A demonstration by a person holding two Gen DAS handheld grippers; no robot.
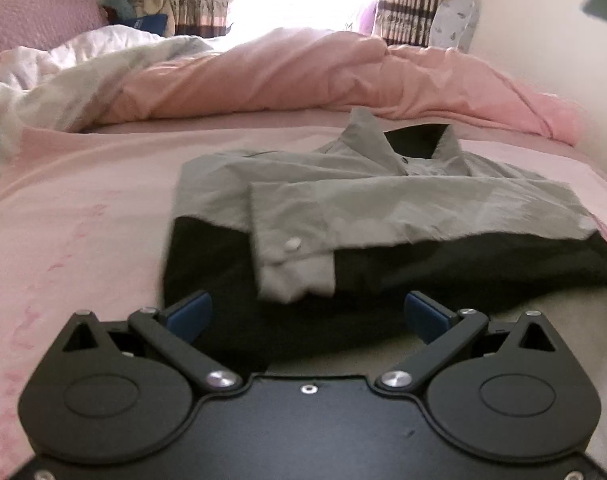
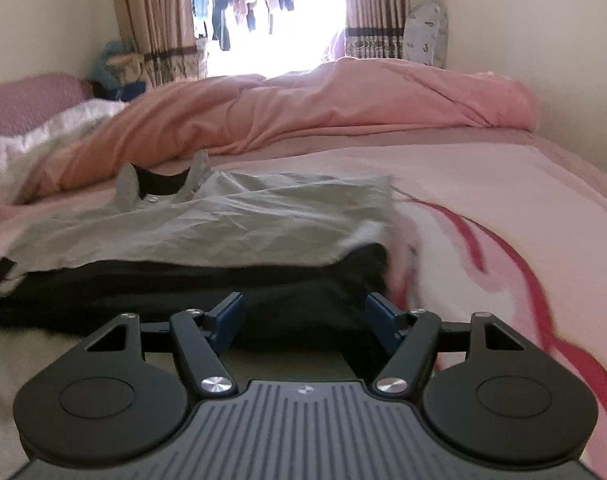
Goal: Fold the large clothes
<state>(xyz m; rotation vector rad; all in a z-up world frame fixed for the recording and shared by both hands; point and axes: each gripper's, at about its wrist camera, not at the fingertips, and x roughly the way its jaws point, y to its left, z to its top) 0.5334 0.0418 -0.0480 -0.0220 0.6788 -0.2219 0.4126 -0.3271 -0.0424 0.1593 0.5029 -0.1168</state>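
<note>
A grey and black shirt (image 1: 383, 208) lies on the pink bed, collar at the far end, sleeves folded over the body, with a buttoned cuff (image 1: 291, 256) on top. The same shirt (image 2: 207, 220) shows in the right wrist view. My left gripper (image 1: 307, 316) is open, its blue pads (image 1: 191, 314) wide apart at the shirt's black near edge, left side. My right gripper (image 2: 303, 316) is open, its blue pads (image 2: 227, 316) straddling the black near edge at the shirt's right corner. Neither holds cloth.
The pink bed sheet (image 1: 83, 216) spreads around the shirt. A bunched pink duvet (image 1: 303, 76) and white bedding (image 1: 43, 72) lie across the far side. A wall (image 2: 543, 40) runs along the right. Curtains and a bright window stand behind.
</note>
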